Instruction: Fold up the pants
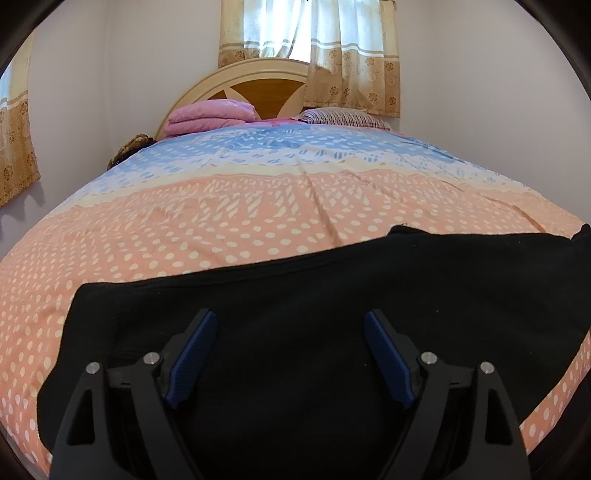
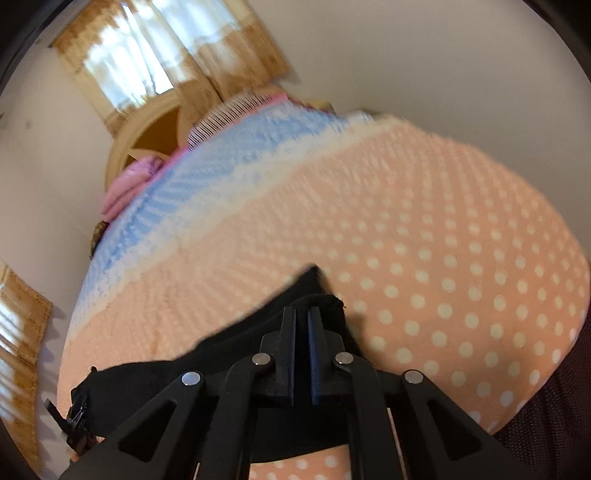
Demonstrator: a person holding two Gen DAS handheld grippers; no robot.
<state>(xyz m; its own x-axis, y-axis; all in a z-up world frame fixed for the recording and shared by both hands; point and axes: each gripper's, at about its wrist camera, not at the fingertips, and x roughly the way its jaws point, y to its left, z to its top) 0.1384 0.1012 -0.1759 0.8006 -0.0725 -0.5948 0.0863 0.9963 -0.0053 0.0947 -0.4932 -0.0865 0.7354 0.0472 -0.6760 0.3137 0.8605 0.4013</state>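
Black pants (image 1: 295, 295) lie across the near part of a bed with a pink dotted cover (image 1: 184, 229). My left gripper (image 1: 290, 317) is open, its blue-padded fingers spread wide just above the pants near their left end. In the right wrist view, my right gripper (image 2: 301, 314) is shut on a raised fold of the black pants (image 2: 317, 295), which trail down and left from it. The left gripper (image 2: 72, 417) shows small at the far left edge of the pants. The right wrist view is blurred.
The bed cover turns blue (image 1: 280, 147) farther back. Folded pink bedding (image 1: 210, 114) and a striped pillow (image 1: 343, 118) lie against the wooden headboard (image 1: 258, 88). A curtained window (image 1: 306, 33) is behind it. Walls stand on both sides.
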